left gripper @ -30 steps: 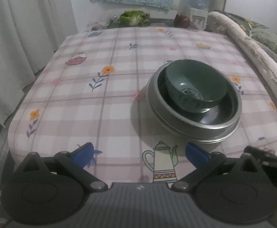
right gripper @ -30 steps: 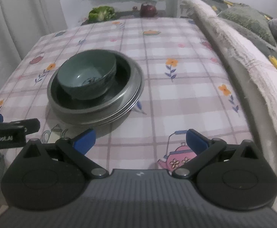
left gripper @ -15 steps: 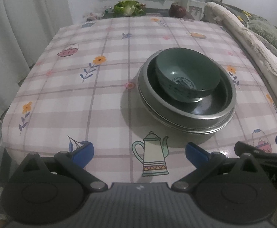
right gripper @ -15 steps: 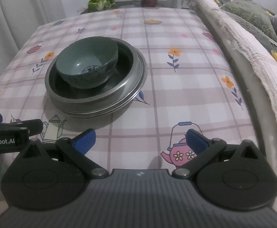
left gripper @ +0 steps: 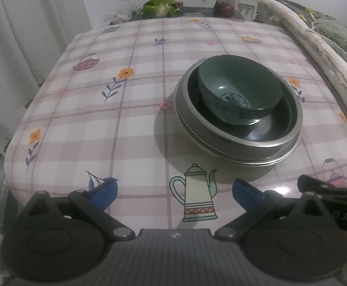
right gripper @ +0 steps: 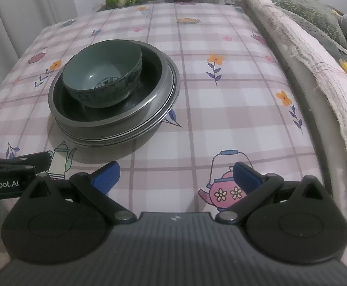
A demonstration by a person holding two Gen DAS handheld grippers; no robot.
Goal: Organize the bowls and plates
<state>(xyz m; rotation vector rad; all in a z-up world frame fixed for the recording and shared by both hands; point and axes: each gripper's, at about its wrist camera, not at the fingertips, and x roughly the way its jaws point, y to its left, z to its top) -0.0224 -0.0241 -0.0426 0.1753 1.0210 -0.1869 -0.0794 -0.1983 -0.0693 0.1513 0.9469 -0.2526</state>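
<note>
Ahead, my left gripper (left gripper: 174,190) with blue fingertips (left gripper: 105,189) spread apart and empty, my right gripper (right gripper: 177,178) likewise spread, green ceramic bowl (left gripper: 238,93) nested in stacked metal plates (left gripper: 240,147) ahead-right of the left tool, ahead-left of the right, on the plaid tablecloth (left gripper: 125,109).

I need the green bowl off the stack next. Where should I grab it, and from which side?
Probably pinch the green bowl at its rim, one finger inside, one outside. It sits upright and empty, pushed to the far-left of the metal bowl, its wall curving in toward the foot. Come from above on the near side with the right gripper, open and empty, where the rim is clear; the far-left rim crowds the metal wall.
</note>
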